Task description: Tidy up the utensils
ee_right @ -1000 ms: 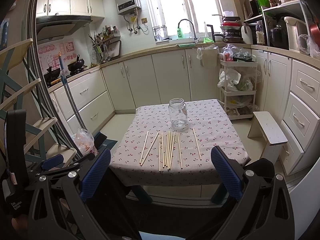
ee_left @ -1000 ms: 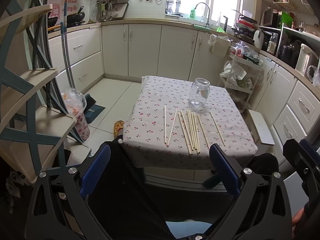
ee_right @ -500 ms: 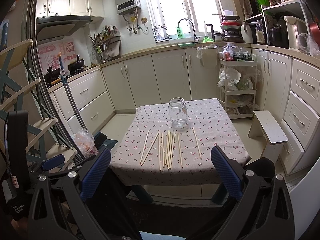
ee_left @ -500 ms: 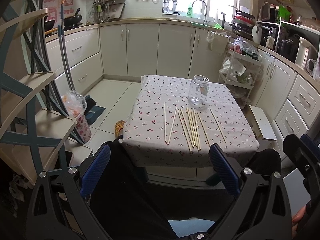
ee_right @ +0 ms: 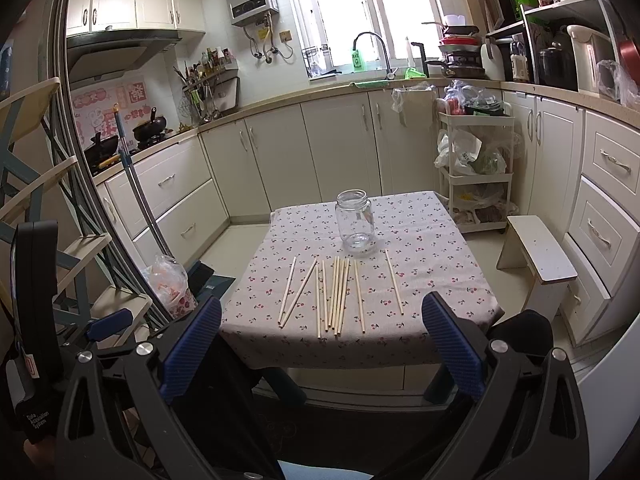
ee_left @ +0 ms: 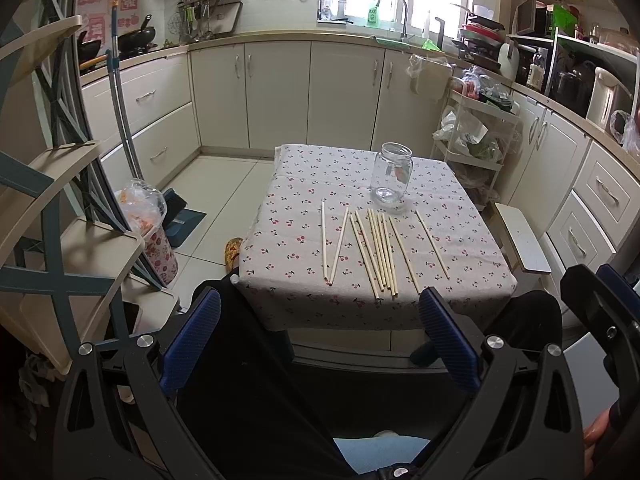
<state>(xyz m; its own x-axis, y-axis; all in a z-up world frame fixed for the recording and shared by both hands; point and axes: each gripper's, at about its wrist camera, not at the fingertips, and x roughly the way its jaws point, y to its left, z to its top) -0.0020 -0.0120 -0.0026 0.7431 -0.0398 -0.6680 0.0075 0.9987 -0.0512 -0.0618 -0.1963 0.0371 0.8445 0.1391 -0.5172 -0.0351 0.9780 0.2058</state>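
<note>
Several pale wooden chopsticks [ee_left: 378, 250] lie side by side on a small table with a cherry-print cloth [ee_left: 292, 216]; they also show in the right wrist view [ee_right: 338, 294]. An empty clear glass jar [ee_left: 391, 173] stands upright just behind them, also in the right wrist view [ee_right: 355, 220]. My left gripper [ee_left: 320, 332] is open and empty, held back from the table's near edge. My right gripper [ee_right: 322, 338] is open and empty, also short of the near edge.
A white stool [ee_right: 538, 254] stands right of the table, a white trolley [ee_right: 474, 168] behind it. A mop [ee_left: 124, 112] and a floral bag [ee_left: 154, 236] stand at the left by wooden shelves [ee_left: 60, 216]. Cabinets line the walls.
The left wrist view has tilted slightly, so the table sits a little nearer and higher in frame. The right gripper has not moved. Both stay open.
</note>
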